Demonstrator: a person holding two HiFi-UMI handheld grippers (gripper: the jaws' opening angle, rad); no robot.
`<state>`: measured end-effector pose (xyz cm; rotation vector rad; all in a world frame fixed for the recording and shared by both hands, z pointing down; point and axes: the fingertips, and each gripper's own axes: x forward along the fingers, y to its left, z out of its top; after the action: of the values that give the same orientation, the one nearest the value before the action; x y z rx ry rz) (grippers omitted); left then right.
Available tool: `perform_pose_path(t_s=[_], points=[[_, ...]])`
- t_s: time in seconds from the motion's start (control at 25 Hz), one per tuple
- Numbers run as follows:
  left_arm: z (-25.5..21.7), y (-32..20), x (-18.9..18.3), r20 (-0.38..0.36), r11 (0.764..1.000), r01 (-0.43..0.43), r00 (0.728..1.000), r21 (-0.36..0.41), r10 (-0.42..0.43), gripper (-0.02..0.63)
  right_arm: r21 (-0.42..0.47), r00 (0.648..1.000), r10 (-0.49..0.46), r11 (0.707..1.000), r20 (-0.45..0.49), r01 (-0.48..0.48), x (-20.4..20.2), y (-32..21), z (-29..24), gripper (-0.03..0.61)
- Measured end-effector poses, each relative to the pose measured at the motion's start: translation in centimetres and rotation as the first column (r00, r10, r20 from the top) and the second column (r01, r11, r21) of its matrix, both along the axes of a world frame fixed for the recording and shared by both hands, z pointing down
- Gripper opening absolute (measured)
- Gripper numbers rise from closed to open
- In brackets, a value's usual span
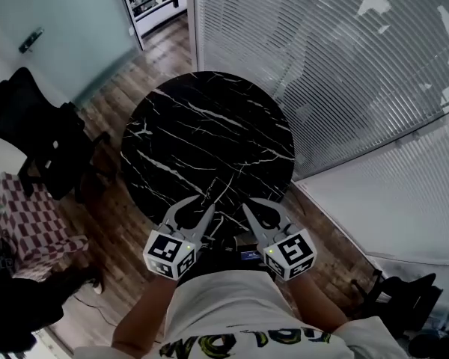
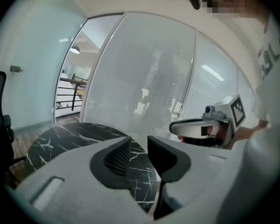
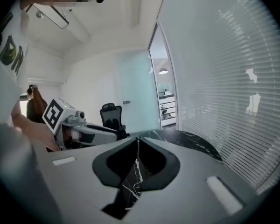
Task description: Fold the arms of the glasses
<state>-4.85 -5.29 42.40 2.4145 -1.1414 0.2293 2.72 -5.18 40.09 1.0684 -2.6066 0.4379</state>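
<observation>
A slatted glass wall (image 1: 337, 66) fills the upper right of the head view, and a round black marble table (image 1: 209, 137) sits at the centre with a black office chair (image 1: 37, 133) at the left. At the table's lower rim both grippers are raised side by side. The left gripper (image 1: 198, 209) has its jaws spread with only the tabletop showing through the gap (image 2: 139, 146). The right gripper (image 1: 258, 208) has its tips pressed together on nothing (image 3: 138, 141). The glasses cannot be made out in any view, so their place relative to either gripper cannot be told.
</observation>
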Motion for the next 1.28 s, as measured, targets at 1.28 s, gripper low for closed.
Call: perform_pose_path(t_s=[1.28], points=[[-10.5,0.6,2.4,-0.09,0.989,-0.015,0.996,0.149,0.029,0.005,0.119,0.984,-0.047,0.993,0.174,0.026,-1.8,-0.4,-11.3,0.002]])
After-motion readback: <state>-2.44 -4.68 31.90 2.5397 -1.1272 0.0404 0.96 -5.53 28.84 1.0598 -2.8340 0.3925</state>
